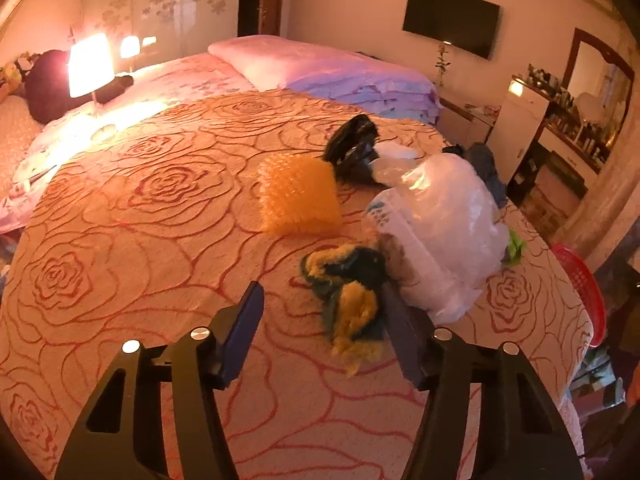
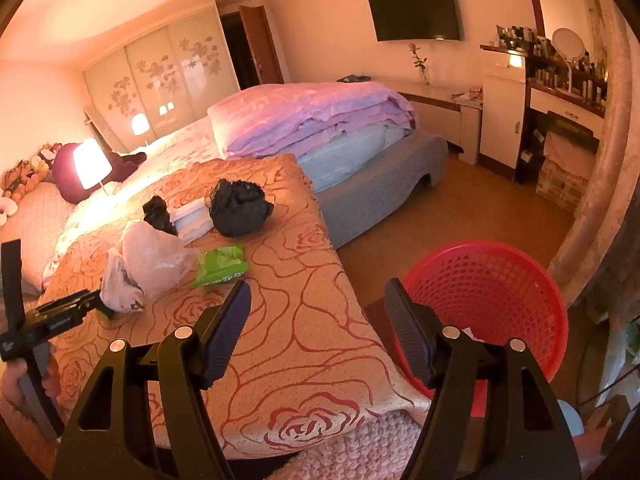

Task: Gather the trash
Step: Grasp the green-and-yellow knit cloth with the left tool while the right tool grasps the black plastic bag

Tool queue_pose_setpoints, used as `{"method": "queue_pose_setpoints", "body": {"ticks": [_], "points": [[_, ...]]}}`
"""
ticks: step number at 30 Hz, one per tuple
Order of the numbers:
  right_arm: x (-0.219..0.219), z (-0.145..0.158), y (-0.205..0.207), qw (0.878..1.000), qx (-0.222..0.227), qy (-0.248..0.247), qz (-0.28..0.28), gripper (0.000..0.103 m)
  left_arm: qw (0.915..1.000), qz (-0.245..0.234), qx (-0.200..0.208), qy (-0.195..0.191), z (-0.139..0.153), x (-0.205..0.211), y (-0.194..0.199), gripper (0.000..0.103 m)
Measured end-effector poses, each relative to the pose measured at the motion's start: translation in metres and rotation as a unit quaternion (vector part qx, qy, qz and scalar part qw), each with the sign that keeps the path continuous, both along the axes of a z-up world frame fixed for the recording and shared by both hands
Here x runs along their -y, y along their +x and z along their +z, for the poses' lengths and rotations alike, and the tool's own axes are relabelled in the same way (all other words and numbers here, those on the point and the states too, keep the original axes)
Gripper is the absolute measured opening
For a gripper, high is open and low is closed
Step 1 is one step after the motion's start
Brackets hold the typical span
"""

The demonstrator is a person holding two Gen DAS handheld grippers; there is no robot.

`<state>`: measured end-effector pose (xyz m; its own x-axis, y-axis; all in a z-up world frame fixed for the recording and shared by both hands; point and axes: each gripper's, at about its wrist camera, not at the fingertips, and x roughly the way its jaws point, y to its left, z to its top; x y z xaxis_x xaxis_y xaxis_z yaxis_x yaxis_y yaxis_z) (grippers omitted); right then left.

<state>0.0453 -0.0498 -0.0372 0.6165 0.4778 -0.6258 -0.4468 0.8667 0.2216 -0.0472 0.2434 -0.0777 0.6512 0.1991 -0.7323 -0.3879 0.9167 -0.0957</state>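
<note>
Beside the bed (image 2: 280,320), red basket (image 2: 500,280) holding paper scrap (image 2: 474,334).

No text can be read with certainty in either view. Blue printing is seen on the white plastic bag (image 1: 436,224) lying on the bed (image 1: 160,240), at about three o'clock in the left wrist view, but the characters are too crumpled and blurred to be made out. White lettering is carried on the green packet (image 2: 220,266) beside that bag, at about nine o'clock from the centre of the right wrist view; it is too small to be read. A small pale label is borne on the black frame of the left hand-held gripper (image 2: 60,322), at the left edge of the right wrist view, and it is likewise illegible.
</note>
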Motion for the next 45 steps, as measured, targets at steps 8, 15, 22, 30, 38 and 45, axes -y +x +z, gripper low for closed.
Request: {"method": "queue_pose_setpoints", "body": {"ticks": [8, 15, 22, 30, 38, 45], "points": [[-0.009, -0.005, -0.001, 1.0, -0.003, -0.008, 0.011, 0.067, 0.9996, -0.02, 0.005, -0.021, -0.007, 0.006, 0.006, 0.029], [-0.022, -0.014, 0.006, 0.999, -0.013, -0.019, 0.026, 0.067, 0.9997, -0.003, 0.017, -0.018, 0.0, 0.002, -0.008, 0.027], [-0.052, -0.016, 0.03, 0.999, -0.019, -0.019, 0.046, 0.067, 0.9986, 0.029, 0.044, -0.003, 0.02, -0.008, -0.025, 0.027], [-0.113, -0.008, 0.068, 0.996, -0.006, -0.031, 0.083, 0.08, 0.9976, 0.045, 0.052, 0.0, 0.028, -0.017, -0.029, 0.027], [-0.158, -0.014, 0.106, 0.994, -0.026, -0.036, 0.103, 0.084, 0.9972, 0.055, 0.049, -0.01, 0.022, -0.027, -0.031, 0.027], [-0.182, -0.029, 0.118, 0.99, -0.038, -0.067, 0.117, 0.077, 0.9971, 0.06, 0.046, -0.013, 0.019, -0.031, -0.03, 0.027]]}}
